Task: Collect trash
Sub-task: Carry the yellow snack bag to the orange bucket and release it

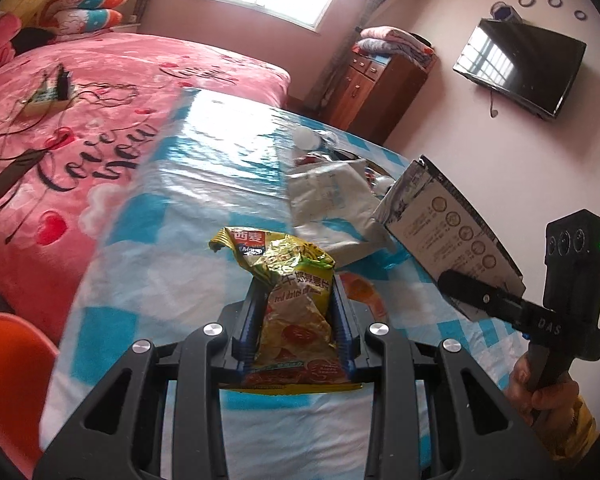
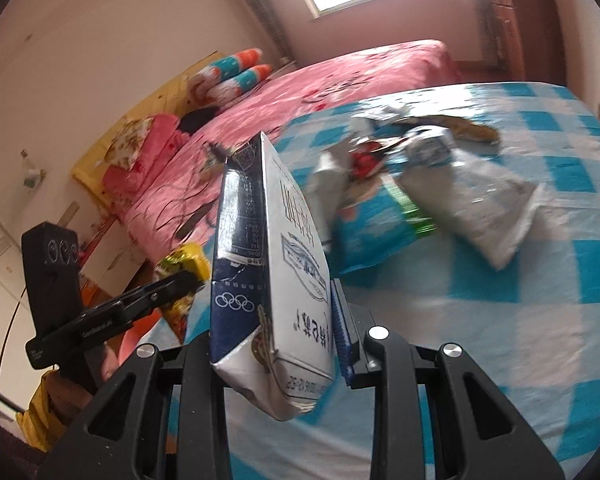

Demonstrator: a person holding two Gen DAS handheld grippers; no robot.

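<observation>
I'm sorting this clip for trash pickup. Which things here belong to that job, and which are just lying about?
Job:
- snack bag in left gripper
- milk carton in right gripper
- wrappers on table

Lying about:
- cables on bed
- pillows
- wall TV

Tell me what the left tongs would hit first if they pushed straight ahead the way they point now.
Probably the checked tablecloth. The left tongs, shut on the yellow snack bag, aim slightly downward over a bare stretch of it; the white plastic bag lies a little to the right of that line. Depth is hard to judge here.
</observation>
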